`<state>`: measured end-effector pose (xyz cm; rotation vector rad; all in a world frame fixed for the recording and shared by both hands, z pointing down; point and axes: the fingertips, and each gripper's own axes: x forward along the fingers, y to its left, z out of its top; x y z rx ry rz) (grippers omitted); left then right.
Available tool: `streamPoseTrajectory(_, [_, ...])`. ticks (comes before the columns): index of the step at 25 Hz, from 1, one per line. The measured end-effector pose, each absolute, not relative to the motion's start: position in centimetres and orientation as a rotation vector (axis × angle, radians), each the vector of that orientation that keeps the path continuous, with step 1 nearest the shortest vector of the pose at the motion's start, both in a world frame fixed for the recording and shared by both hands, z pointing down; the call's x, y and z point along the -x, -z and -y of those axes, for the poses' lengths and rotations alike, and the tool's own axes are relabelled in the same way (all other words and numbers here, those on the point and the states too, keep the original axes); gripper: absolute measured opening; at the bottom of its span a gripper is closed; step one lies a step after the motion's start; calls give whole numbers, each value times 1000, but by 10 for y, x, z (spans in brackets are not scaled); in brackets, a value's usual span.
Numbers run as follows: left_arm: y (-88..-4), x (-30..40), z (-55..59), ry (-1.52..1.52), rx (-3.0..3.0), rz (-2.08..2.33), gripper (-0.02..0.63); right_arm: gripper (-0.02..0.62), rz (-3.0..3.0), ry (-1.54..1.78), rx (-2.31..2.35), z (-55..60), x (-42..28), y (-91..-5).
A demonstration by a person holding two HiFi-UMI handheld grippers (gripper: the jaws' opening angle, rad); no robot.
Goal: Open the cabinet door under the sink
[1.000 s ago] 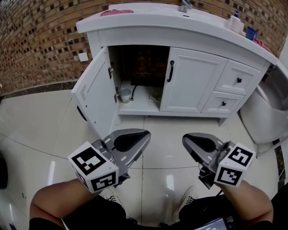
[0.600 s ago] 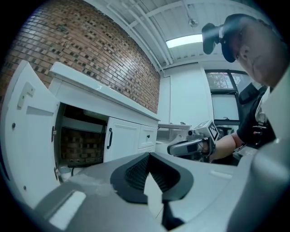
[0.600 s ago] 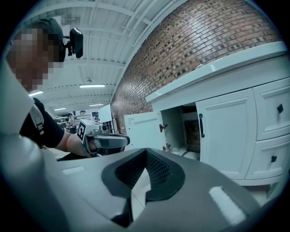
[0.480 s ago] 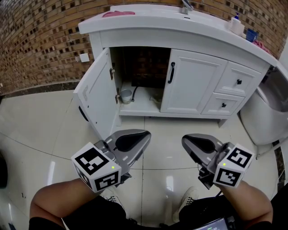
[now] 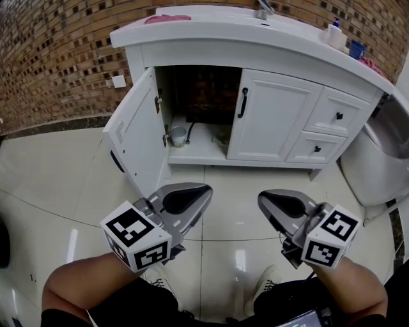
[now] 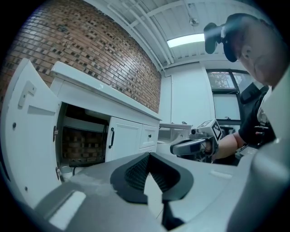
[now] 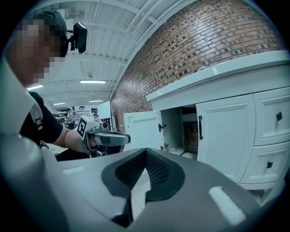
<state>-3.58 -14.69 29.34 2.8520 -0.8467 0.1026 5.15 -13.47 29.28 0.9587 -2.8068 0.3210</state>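
Fingers (image 5: 185,203) clenched, empty, on left gripper (image 5: 208,189) and right gripper (image 5: 261,197); cabinet door (image 5: 134,137), centre-left, stands open; we judge task done.

White cabinet (image 5: 275,121), white door (image 5: 134,140), black handle (image 5: 242,101). Brown mosaic-brick wall (image 5: 51,57). Glossy cream floor (image 5: 57,185). Pink cloth (image 5: 167,18). Grey left tongs (image 5: 203,190) and right tongs (image 5: 263,197); cubes (image 5: 135,235) black-and-white squares.
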Motion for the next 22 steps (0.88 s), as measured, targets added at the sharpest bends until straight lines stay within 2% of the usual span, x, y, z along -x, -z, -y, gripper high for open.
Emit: streamPoseTrajectory(22, [-297, 37, 152, -116, -2854, 858, 6, 5, 2803, -329, -914, 130, -47, -295])
